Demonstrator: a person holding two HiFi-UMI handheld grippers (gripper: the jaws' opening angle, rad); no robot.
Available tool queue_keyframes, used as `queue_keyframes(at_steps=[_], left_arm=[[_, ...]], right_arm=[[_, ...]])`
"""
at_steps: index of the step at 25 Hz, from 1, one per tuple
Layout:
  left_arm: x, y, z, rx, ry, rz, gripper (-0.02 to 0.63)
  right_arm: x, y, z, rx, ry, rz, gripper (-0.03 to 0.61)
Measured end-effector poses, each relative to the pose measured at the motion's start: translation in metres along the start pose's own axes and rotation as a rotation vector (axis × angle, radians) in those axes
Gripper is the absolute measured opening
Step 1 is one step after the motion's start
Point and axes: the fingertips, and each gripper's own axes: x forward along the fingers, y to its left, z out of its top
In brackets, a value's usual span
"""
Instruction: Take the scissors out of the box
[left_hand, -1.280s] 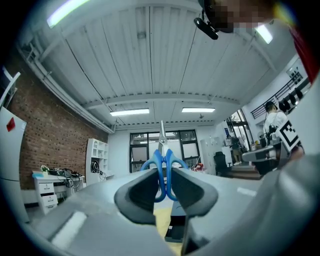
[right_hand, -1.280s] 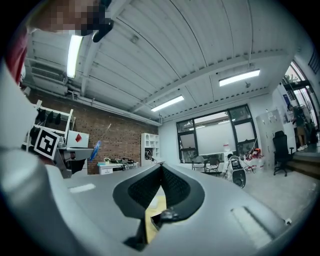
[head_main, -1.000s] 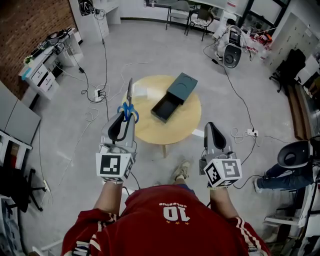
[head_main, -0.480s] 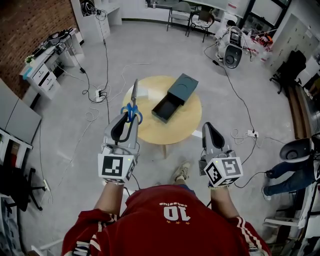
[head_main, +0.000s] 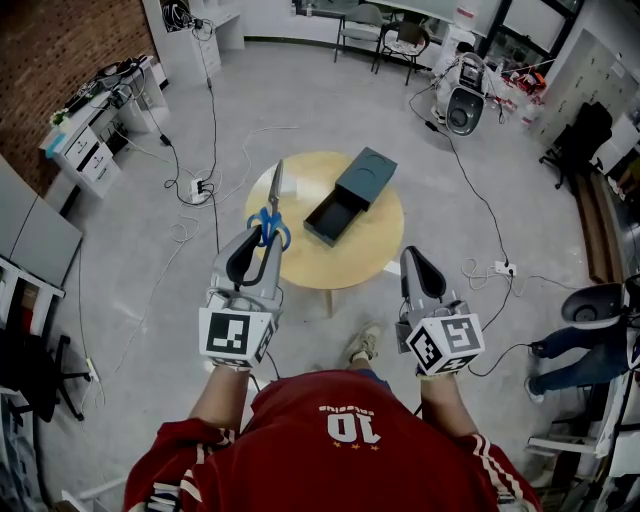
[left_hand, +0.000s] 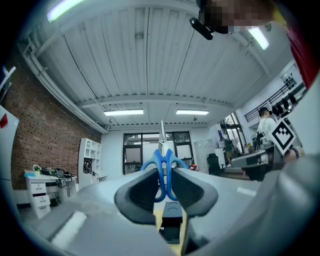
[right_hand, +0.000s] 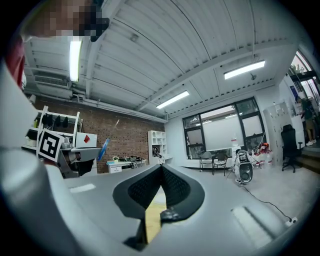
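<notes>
My left gripper (head_main: 262, 240) is shut on the blue handles of the scissors (head_main: 271, 226). They are held in the air over the near left rim of the round wooden table (head_main: 380, 240), with the steel blades pointing away from me. In the left gripper view the handle loops (left_hand: 159, 165) sit clamped between the pads, and the blade (left_hand: 162, 132) stands straight ahead. The dark box (head_main: 350, 192) lies on the table with its drawer slid out toward me. It also shows low in the left gripper view as the box (left_hand: 172, 222). My right gripper (head_main: 414, 258) hangs at the table's near right edge, shut and empty, its jaws (right_hand: 161, 170) meeting at the tip.
A white card (head_main: 283, 183) lies on the table's far left. Cables (head_main: 215, 130) trail over the grey floor around the table. Desks (head_main: 95, 110) stand at the left wall, chairs (head_main: 385, 30) and a round device (head_main: 463, 105) at the back, and a seated person's legs (head_main: 570, 345) are at the right.
The scissors and the left gripper have edged slightly right, toward the table. The right gripper has barely shifted.
</notes>
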Motion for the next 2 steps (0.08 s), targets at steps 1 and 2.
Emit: queue_keyframes(at_steps=[1, 2], left_arm=[[0.0005, 0.0006, 0.0004, -0.002, 0.0, -0.001, 0.095], [0.0011, 0.0008, 0.0006, -0.005, 0.0, -0.002, 0.095]], right_arm=[[0.0008, 0.0, 0.0008, 0.0, 0.0, -0.001, -0.006], [0.0013, -0.0003, 0.0014, 0.0, -0.001, -0.003, -0.006]])
